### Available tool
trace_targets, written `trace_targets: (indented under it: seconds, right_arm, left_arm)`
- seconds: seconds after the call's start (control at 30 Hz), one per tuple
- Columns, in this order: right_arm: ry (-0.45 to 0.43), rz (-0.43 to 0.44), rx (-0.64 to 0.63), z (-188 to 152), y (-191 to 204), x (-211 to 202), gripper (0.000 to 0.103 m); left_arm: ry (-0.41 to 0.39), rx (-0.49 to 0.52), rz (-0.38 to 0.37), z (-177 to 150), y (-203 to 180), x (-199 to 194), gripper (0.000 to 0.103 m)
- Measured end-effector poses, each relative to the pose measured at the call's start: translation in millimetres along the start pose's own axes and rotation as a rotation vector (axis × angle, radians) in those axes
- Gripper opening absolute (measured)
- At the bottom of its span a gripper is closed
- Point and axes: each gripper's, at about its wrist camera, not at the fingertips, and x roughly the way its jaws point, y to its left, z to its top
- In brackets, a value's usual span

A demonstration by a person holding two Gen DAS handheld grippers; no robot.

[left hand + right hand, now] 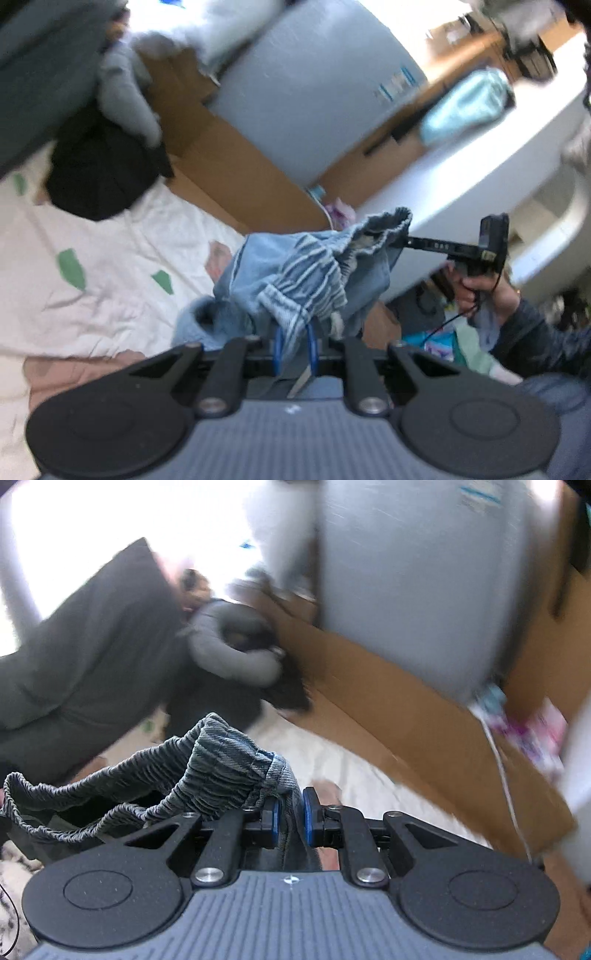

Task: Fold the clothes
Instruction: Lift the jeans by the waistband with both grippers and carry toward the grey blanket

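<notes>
Garment: a pair of light blue denim shorts [314, 273] with a gathered elastic waistband is hanging in the air above the pale bedsheet [110, 266], bunched rather than spread
Left gripper [295, 343]: its jaws are pinching together on a fold of the denim
Right gripper [290, 812]: its blue pads are clamping the waistband edge; in the left view a hand [476, 284] is gripping its handle
Background: a dark pillow [92, 646] and cardboard box [369, 686] are sitting beyond, though blur is smearing them, so probably
Risk: the shorts are sagging in a clump, so laying them down now could trap creases; a thin pinch could slip off the elastic
</notes>
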Motion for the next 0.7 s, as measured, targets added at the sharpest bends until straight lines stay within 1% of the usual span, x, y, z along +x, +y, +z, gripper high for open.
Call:
trace_targets:
  seconds: [0.13,0.27,0.37,0.5,0.6,0.7]
  right_arm:
    - [-0.010,0.098,-0.142,52,38,20,0.012]
    - [0.022,0.178,-0.313,90,85,62,0.012]
    - [0.058,0.223,-0.402,106,117,106,0.012]
    - [0.113,0.253,-0.535,117,159,166,0.012]
    - [0.144,0.277,-0.602,122,192,202,0.012]
    - [0.156,0.306,-0.633,124,218,226,0.012]
  left_arm:
    - [-0.061,-0.081,0.068,-9,-9,-39,0.014]
    - [-0.085,-0.169,0.149,-17,-1,-59,0.014]
    - [-0.099,-0.213,0.213,-24,17,-64,0.014]
    - [-0.130,-0.296,0.291,-35,46,-66,0.014]
    - [-0.169,-0.356,0.332,-41,62,-71,0.014]
    - [-0.214,-0.398,0.387,-44,78,-81,0.014]
